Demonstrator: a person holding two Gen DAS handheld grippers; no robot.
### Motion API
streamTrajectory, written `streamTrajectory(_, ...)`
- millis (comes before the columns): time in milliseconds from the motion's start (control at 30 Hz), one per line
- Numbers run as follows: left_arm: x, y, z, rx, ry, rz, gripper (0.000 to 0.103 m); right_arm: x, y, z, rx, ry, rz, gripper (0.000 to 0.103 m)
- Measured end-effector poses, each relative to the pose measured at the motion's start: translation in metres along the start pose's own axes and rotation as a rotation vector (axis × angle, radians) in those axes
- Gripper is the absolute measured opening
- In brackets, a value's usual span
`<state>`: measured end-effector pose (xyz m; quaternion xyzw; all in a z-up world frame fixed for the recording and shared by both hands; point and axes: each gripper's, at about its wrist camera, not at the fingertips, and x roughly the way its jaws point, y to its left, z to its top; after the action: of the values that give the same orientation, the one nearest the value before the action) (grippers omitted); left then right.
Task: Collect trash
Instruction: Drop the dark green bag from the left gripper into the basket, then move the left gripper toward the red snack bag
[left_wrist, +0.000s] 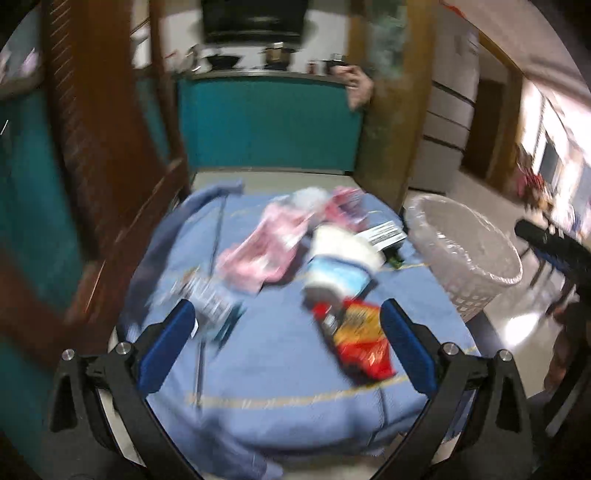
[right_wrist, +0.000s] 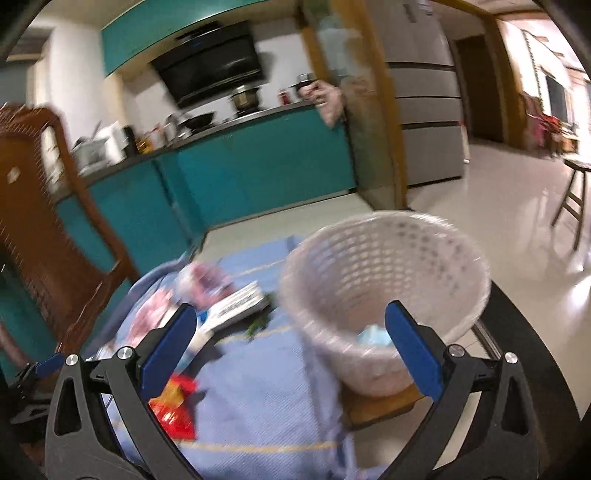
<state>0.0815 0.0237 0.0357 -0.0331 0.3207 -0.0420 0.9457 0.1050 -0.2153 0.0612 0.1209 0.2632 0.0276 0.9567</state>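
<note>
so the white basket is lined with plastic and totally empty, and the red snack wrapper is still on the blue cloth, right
Not quite. The white basket is not empty: the right wrist view shows a light blue piece lying at its bottom. The rest holds: it has a clear plastic liner, and the red snack wrapper lies on the blue cloth.

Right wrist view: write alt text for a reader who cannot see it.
The open right gripper hangs over a blue cloth, its jaws empty, facing a white lattice basket lined with clear plastic. A red snack wrapper and other blurred litter lie on the cloth to the left, with teal kitchen cabinets behind.
</note>
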Motion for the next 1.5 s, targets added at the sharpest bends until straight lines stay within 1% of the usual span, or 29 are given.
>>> streamTrajectory(67, -0.003, 0.006, -0.012, -0.026, 0.035, -0.021, 0.1, -0.004, 0.02, -0.014, -0.046, 0.029, 0.048, 0.1)
streamTrajectory(167, -0.008, 0.006, -0.021, 0.011, 0.048, -0.007, 0.1, -0.01, 0.045, -0.03, -0.122, 0.057, 0.104, 0.1)
streamTrajectory(233, -0.011, 0.002, -0.024, 0.034, 0.049, -0.018, 0.1, -0.011, 0.059, -0.037, -0.163, 0.07, 0.118, 0.1)
streamTrajectory(333, -0.013, 0.0, -0.028, 0.046, 0.048, -0.021, 0.1, -0.014, 0.069, -0.045, -0.194, 0.08, 0.13, 0.1)
streamTrajectory(400, -0.01, 0.001, -0.029, 0.044, 0.058, -0.009, 0.1, -0.013, 0.069, -0.045, -0.198, 0.084, 0.125, 0.1)
streamTrajectory(567, -0.005, 0.002, -0.03, 0.034, 0.068, -0.009, 0.1, -0.013, 0.06, -0.043, -0.169, 0.089, 0.121, 0.1)
streamTrajectory(767, -0.003, 0.002, -0.031, 0.036, 0.075, -0.011, 0.1, -0.012, 0.062, -0.043, -0.186, 0.091, 0.123, 0.1)
streamTrajectory(1267, 0.002, -0.005, -0.035, 0.058, 0.096, -0.013, 0.1, -0.013, 0.061, -0.042, -0.176, 0.085, 0.126, 0.1)
streamTrajectory(1500, 0.003, -0.005, -0.035, 0.052, 0.101, -0.014, 0.1, -0.013, 0.061, -0.042, -0.176, 0.084, 0.126, 0.1)
